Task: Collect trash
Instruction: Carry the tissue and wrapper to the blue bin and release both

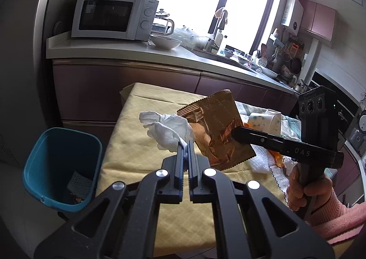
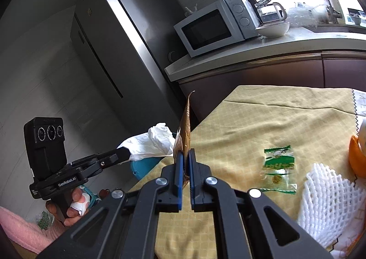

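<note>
My left gripper (image 1: 185, 145) is shut on a crumpled white tissue (image 1: 168, 129), held in the air over the yellow tablecloth (image 1: 137, 144). From the right wrist view the same tissue (image 2: 151, 142) hangs off the left gripper (image 2: 124, 152) near the table's left edge. My right gripper (image 2: 185, 152) is shut on a brown-gold snack wrapper (image 2: 185, 128), seen edge-on. In the left wrist view that wrapper (image 1: 215, 126) hangs flat from the right gripper (image 1: 234, 133), just right of the tissue. A teal trash bin (image 1: 61, 167) stands on the floor left of the table, open, with some scraps at its bottom.
A green candy wrapper (image 2: 279, 166), white foam fruit netting (image 2: 329, 201) and something orange (image 2: 355, 158) lie on the table (image 2: 263, 117). A patterned cup (image 1: 265, 121) stands further back. Behind are a counter (image 1: 114, 49) with a microwave (image 1: 114, 16), and a fridge (image 2: 119, 53).
</note>
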`<state>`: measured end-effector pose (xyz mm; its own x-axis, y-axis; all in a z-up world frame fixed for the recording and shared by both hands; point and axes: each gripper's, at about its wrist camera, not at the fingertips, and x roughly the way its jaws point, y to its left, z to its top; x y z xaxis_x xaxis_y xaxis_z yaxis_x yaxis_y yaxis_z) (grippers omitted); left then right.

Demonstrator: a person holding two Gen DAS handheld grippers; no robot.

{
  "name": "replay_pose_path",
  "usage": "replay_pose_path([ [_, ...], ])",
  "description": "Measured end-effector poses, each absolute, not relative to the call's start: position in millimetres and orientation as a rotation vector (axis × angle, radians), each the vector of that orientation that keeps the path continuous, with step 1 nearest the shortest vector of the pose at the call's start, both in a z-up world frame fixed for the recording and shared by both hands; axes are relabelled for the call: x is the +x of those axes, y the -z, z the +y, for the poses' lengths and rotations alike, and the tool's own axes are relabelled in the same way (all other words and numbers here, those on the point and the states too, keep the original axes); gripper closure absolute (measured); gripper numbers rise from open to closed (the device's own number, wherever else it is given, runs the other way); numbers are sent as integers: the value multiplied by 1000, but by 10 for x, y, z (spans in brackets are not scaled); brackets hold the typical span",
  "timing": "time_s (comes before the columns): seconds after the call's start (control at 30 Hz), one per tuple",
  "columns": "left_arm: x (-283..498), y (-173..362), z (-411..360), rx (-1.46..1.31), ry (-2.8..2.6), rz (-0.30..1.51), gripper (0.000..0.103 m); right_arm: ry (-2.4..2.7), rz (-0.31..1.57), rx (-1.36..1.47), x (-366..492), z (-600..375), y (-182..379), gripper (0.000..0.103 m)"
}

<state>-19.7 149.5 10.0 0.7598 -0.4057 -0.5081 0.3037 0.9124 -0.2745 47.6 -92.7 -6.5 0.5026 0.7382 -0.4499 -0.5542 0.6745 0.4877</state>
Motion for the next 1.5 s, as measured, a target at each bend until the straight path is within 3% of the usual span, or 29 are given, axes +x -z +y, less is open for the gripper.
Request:
replay_pose_path([
  [0.67, -305, -21, 2339, -257, 171, 579, 100, -940, 768, 265, 785, -111, 186, 99],
  [1.5, 86, 565, 2948, -320, -10, 722, 100, -952, 924, 176, 1289, 924, 513, 99],
])
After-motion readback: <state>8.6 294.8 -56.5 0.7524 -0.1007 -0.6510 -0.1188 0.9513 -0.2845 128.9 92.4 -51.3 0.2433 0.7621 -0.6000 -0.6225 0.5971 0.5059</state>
